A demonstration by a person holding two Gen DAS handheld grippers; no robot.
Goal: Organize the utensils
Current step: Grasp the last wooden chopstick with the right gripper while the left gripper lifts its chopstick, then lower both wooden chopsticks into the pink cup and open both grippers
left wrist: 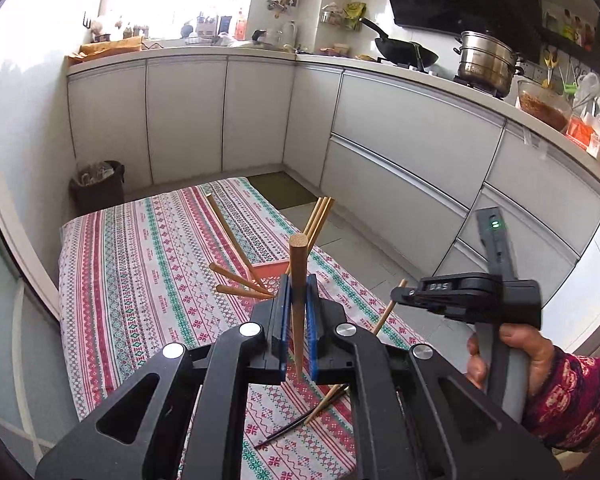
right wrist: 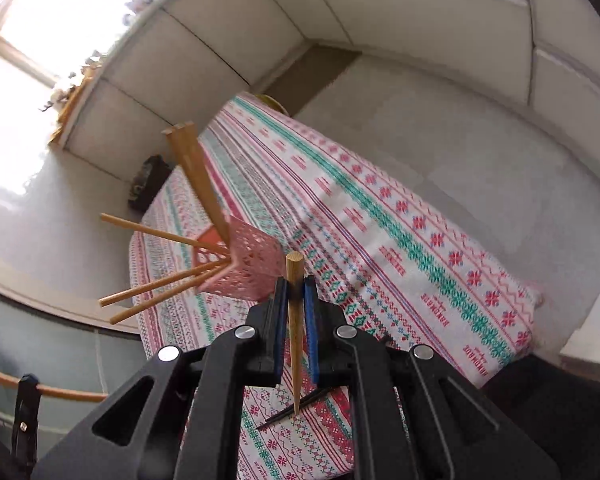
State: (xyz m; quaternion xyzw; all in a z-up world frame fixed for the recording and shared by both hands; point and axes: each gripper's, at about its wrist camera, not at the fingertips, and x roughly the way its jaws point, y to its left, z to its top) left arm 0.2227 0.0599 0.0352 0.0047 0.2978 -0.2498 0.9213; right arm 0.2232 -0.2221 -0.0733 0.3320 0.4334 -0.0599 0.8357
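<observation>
My left gripper [left wrist: 298, 280] is shut on a light wooden chopstick [left wrist: 298, 272] that stands upright between its blue pads. Just beyond it, a pink lattice basket [left wrist: 266, 270] on the patterned tablecloth [left wrist: 140, 260] holds several wooden chopsticks fanned outward. At the right, my right gripper [left wrist: 398, 295] is in a person's hand [left wrist: 532, 360]. In the right wrist view, my right gripper [right wrist: 295, 284] is shut on another wooden chopstick [right wrist: 294, 320], above and near the pink basket [right wrist: 240, 268]. A dark chopstick [right wrist: 296, 408] lies on the cloth below. My left gripper [right wrist: 24, 384] shows at the lower left.
A dark chopstick [left wrist: 296, 424] and a wooden one [left wrist: 328, 400] lie on the cloth near the front edge. White cabinets ring the room. A waste bin [left wrist: 98, 186] stands by the far table corner. A wok [left wrist: 406, 50] and a steel pot [left wrist: 486, 62] sit on the counter.
</observation>
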